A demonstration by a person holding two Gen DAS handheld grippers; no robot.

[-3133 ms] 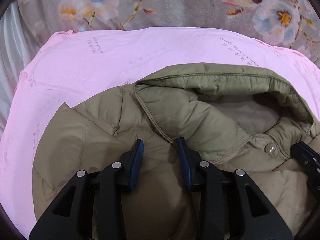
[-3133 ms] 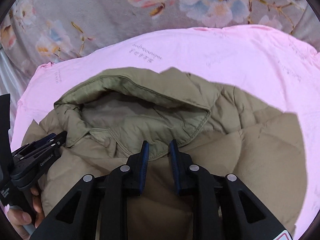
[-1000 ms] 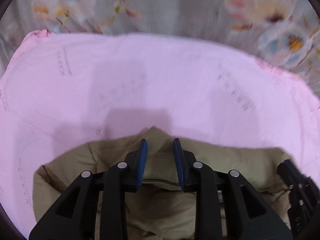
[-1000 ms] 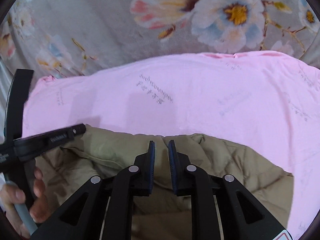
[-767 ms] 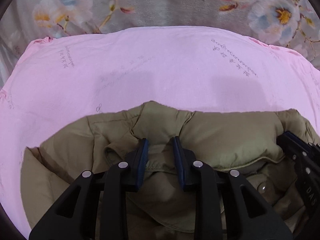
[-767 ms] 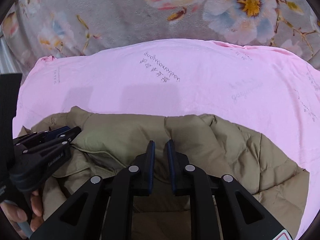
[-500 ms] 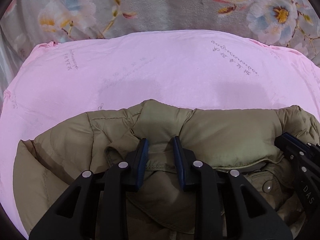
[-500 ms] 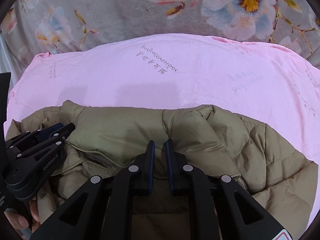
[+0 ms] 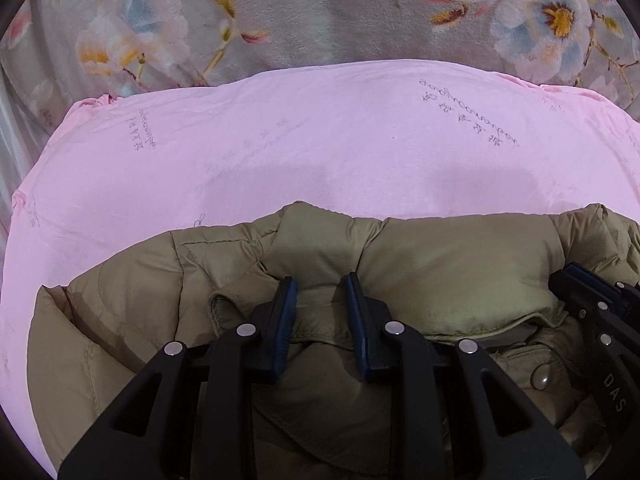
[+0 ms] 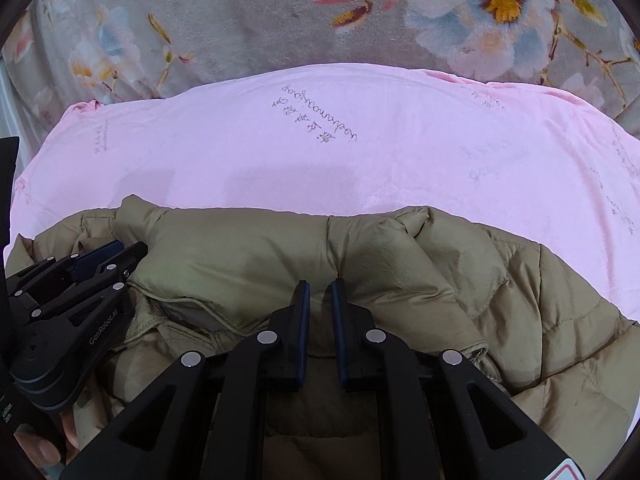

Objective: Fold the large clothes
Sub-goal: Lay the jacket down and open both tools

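An olive quilted jacket (image 9: 460, 264) lies on a pink sheet (image 9: 320, 152), its hood folded down over the collar. My left gripper (image 9: 320, 288) stands over the folded hood's left part, jaws a little apart with jacket fabric between them. My right gripper (image 10: 319, 292) sits on the hood's right part, jaws nearly closed on a fold of the jacket (image 10: 248, 256). A snap button (image 9: 540, 376) shows below the hood edge. Each gripper shows at the edge of the other's view, the right one (image 9: 592, 320) and the left one (image 10: 80, 280).
The pink sheet (image 10: 360, 152) lies on a grey floral blanket (image 9: 320, 12) that fills the far side. A hand (image 10: 44, 444) holding the left gripper shows at the lower left of the right wrist view.
Both grippers pulled the hood over and down onto the collar, then settled lower. In the last half second the left jaws have widened slightly; the jacket has hardly moved.
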